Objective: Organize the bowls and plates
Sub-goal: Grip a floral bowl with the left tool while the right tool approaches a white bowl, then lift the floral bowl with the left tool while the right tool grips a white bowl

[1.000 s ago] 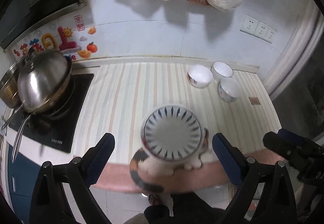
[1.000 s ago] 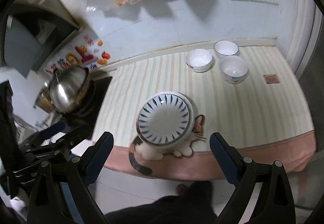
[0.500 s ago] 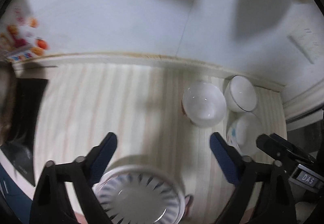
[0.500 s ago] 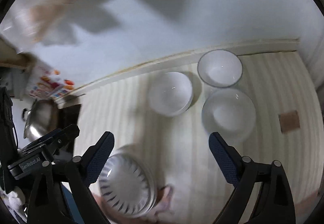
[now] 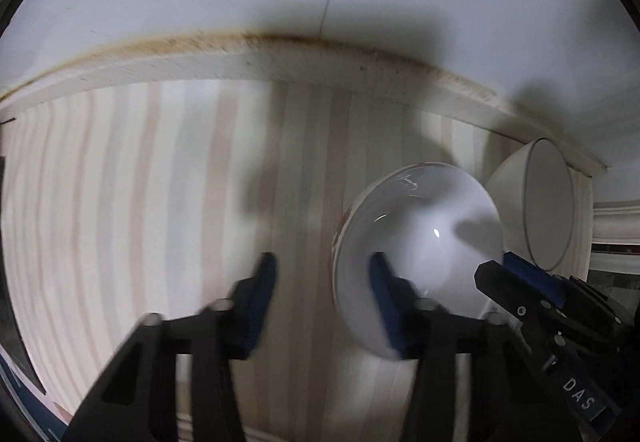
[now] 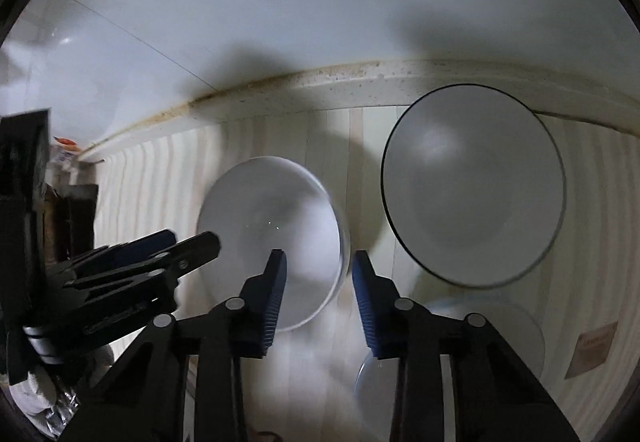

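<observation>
A white bowl (image 5: 420, 238) with a red pattern outside stands on the striped counter; it also shows in the right wrist view (image 6: 272, 238). My left gripper (image 5: 322, 278) is open, its jaws straddling the bowl's left rim. My right gripper (image 6: 318, 274) is open, its jaws straddling the same bowl's right rim. A second white bowl with a dark rim (image 6: 474, 182) stands behind and to the right, also in the left wrist view (image 5: 540, 202). A third bowl (image 6: 500, 326) lies partly hidden under my right gripper's finger.
The striped counter (image 5: 140, 202) runs left to the tiled wall's stained ledge (image 5: 280, 54). A small brown tile (image 6: 596, 350) lies at the counter's right. The stove's dark edge (image 6: 76, 218) is at the left.
Both grippers moved forward and down to the left white bowl and narrowed their jaws around its rims. The striped plate on the cat mat has left both views.
</observation>
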{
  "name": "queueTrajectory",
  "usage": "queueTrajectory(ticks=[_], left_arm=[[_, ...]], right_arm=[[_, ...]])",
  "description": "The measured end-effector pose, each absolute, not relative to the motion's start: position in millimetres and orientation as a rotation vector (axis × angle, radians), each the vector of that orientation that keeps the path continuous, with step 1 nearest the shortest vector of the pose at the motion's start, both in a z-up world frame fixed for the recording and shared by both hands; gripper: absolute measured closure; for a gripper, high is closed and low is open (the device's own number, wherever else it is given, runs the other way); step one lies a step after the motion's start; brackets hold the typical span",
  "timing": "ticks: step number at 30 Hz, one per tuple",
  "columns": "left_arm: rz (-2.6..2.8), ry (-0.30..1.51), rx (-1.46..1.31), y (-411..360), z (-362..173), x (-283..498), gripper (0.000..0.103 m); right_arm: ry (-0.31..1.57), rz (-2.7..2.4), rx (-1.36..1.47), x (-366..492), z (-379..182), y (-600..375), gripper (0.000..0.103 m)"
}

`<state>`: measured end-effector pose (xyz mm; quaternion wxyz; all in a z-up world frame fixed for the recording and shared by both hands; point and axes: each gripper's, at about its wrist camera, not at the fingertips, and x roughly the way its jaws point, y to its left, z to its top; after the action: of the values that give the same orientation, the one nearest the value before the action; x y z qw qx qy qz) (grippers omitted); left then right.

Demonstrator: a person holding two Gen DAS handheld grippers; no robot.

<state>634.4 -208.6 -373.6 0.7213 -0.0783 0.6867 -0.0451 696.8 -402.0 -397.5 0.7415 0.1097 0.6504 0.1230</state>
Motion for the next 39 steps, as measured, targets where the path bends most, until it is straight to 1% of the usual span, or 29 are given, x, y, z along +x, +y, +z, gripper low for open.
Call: queueTrajectory(ticks=[1,2,4,7,12,18,23,27,29,33,39], left_arm=[[-0.107,1.528,-0.181,-209,-378,636,0.079],[-0.112,1.534,-0.187,-210,-381,636,0.084],[-0.117,1.528,-0.191,-212,-384,634,0.087],[-0.118,1.517,-0.153,-220,-380,628,0.089],[-0.120,1.479,-0.125,-224,-359,611,0.089],[-0.148,1.416,-0.113,-225,-303,575,0.089],[-0.204,1.381,-0.097,-230,-259,534,0.089],[-0.251,1.382,-0.069,-240,-243,507,0.089],[-0.281,1.397,-0.060,-248,-246,493,0.089],[-0.317,1.457,-0.037,-276,-277,472,0.089],[-0.346,1.567,-0.050,-294,-326,450,0.089]], right_arm=[[1.435,0.264,0.231,697,-401,-400,0.077],[1.447,0.251,0.220,699,-406,-400,0.081],[1.466,0.233,0.198,700,-414,-396,0.089],[1.454,0.229,0.189,701,-419,-394,0.093],[1.441,0.241,0.191,698,-411,-393,0.093],[1.399,0.274,0.221,676,-369,-399,0.093],[1.365,0.284,0.246,630,-332,-411,0.093],[1.352,0.274,0.276,586,-312,-434,0.093],[1.357,0.263,0.289,562,-310,-443,0.093],[1.388,0.229,0.297,521,-321,-461,0.093],[1.467,0.174,0.366,481,-366,-490,0.093]])
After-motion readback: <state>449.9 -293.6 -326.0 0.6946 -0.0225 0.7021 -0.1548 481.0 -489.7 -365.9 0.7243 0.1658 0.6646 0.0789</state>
